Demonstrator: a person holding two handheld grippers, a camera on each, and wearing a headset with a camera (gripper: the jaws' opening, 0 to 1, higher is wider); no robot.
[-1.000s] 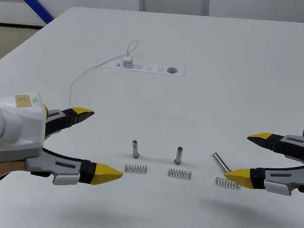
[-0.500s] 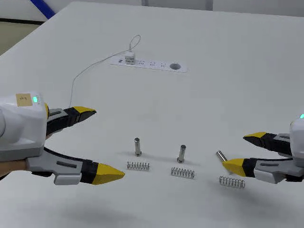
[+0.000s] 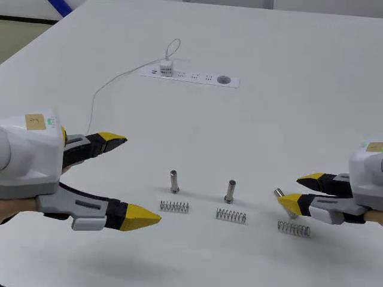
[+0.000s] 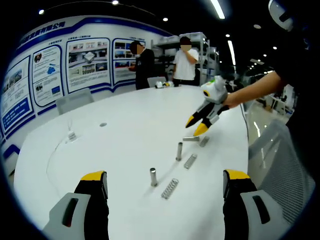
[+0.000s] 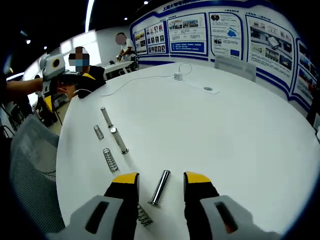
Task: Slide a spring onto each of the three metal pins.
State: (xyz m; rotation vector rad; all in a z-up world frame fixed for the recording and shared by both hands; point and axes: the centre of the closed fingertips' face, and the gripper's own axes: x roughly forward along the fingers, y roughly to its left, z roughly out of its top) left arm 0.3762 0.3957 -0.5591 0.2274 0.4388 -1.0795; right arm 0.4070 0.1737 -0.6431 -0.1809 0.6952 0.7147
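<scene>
While the right gripper (image 3: 291, 189) holds its fingers apart, flanking the fallen pin (image 5: 159, 187) without clamping it, the left pin (image 3: 174, 181) and middle pin (image 3: 230, 191) stand upright on the bench (image 3: 287, 119). Three springs (image 3: 231, 215) lie loose, one near each pin. Left gripper (image 3: 139, 179): fingers wide apart, empty.

We see the pins (image 3: 173, 181) as smooth, shiny metal, and the springs (image 3: 174, 207) as thin bare metal wire. The table (image 3: 287, 119) is smooth and matt white. The left gripper (image 3: 139, 179) and the right gripper (image 3: 291, 189) have slightly glossy white plastic housings and matt yellow tips. The power strip (image 3: 191, 76) looks like white plastic.
</scene>
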